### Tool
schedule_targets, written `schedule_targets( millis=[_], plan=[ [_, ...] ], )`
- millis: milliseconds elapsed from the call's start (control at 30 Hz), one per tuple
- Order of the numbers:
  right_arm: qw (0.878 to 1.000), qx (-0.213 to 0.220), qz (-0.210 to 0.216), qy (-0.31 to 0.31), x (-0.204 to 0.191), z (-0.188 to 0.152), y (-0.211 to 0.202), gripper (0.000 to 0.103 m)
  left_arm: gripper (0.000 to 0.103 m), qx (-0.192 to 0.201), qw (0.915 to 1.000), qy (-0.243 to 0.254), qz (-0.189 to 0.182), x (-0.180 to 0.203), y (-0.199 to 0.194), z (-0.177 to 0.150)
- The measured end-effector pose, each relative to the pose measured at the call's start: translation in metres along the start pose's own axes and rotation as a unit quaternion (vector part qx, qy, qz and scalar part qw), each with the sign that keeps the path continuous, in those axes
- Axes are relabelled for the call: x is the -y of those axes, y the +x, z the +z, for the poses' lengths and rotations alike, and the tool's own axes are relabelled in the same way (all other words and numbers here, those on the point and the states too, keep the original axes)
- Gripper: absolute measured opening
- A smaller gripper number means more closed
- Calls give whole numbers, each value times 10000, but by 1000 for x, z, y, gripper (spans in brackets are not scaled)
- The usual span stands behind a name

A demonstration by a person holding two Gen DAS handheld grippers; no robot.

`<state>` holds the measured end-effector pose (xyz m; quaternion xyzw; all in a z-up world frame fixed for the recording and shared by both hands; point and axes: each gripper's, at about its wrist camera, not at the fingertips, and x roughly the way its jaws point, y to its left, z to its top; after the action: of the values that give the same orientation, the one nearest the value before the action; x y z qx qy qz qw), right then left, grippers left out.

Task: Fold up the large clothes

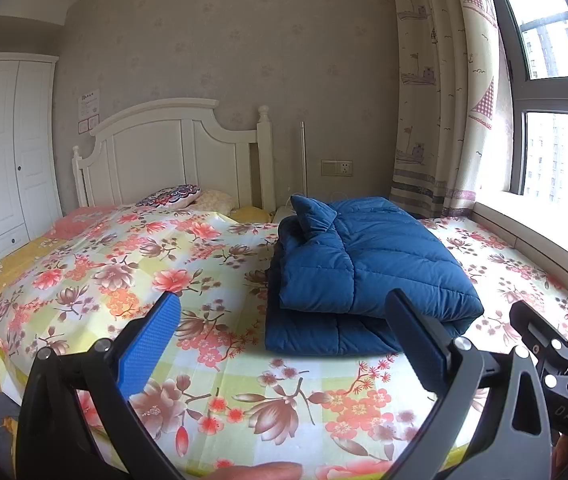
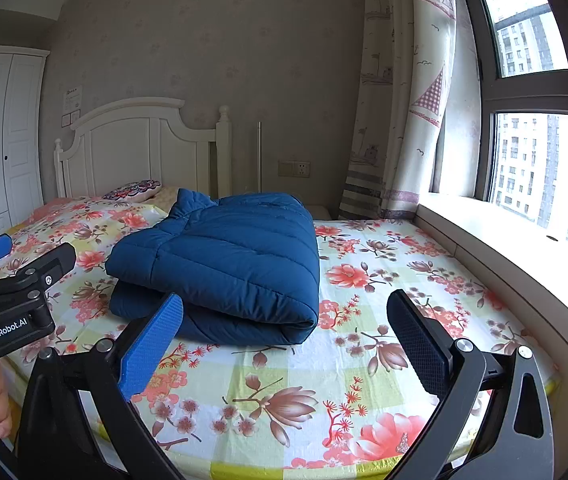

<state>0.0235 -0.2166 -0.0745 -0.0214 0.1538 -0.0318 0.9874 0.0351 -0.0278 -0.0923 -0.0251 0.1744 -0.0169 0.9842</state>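
A blue quilted jacket lies folded into a thick bundle on the bed, on its floral sheet, toward the window side and short of the pillows at the white headboard. The left tongs hang above the near edge of the bed with jaws spread wide, gripping nothing. The right tongs are likewise wide apart and empty, just short of the jacket's near fold.
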Motion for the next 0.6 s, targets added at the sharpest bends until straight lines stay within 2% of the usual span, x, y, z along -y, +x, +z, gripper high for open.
schedule_targets(
  millis=[600],
  plan=[
    [10000, 43, 52, -42, -7, 6, -8, 98, 101, 244, 9997, 55, 81, -13, -16, 8]
  ],
)
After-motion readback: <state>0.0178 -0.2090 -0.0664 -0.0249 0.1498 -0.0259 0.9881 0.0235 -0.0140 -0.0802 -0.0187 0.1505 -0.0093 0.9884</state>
